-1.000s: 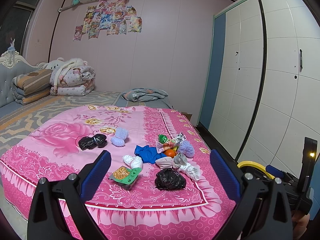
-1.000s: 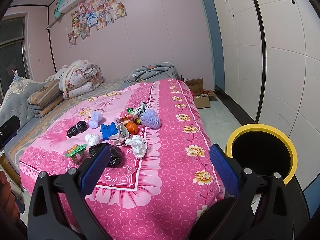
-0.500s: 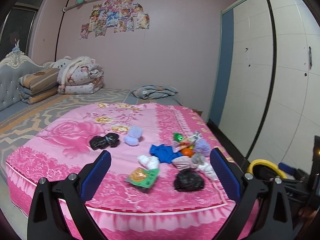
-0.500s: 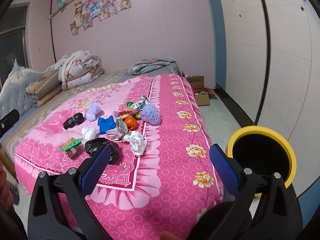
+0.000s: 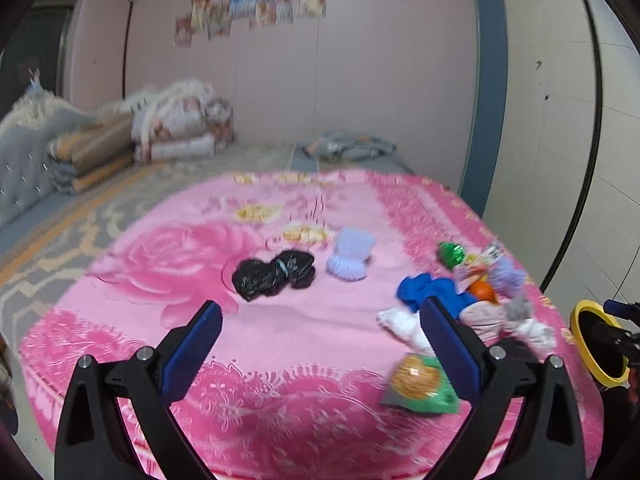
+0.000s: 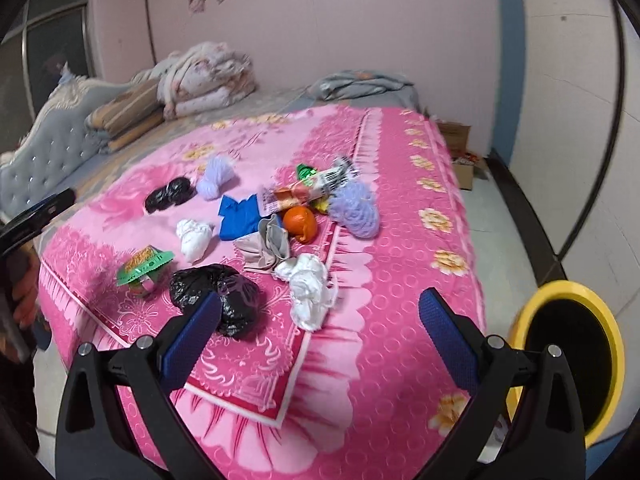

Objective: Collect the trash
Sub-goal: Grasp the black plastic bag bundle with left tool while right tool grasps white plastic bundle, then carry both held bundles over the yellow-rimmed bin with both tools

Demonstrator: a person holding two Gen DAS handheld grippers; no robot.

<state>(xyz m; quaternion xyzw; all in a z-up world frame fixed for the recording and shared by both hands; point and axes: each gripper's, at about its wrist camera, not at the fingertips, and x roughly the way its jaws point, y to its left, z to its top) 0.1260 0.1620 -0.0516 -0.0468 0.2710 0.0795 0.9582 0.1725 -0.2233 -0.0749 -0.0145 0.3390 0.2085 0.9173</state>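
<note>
Trash lies scattered on the pink bed cover (image 6: 400,288): a black plastic bag (image 6: 224,292), crumpled white tissue (image 6: 308,288), a green snack packet (image 6: 144,264), an orange peel (image 6: 300,222), a snack wrapper (image 6: 312,188) and a second black bag (image 5: 272,274). My right gripper (image 6: 320,332) is open and empty, above the bed's near edge, close to the black bag and tissue. My left gripper (image 5: 320,340) is open and empty, short of the far black bag; the green packet (image 5: 420,384) lies by its right finger. A yellow-rimmed black bin (image 6: 568,352) stands on the floor at right.
Socks and cloth lie among the trash: a blue cloth (image 6: 240,216), purple balls (image 6: 356,208), a white sock (image 6: 194,238). Folded quilts (image 6: 204,76) and a headboard (image 6: 44,152) sit at the far left. A cardboard box (image 6: 456,140) and white wardrobe (image 5: 600,160) are at right.
Both grippers have moved in closer over the bed and tilted down; the trash now looks larger and nearer. Both stay open and empty.
</note>
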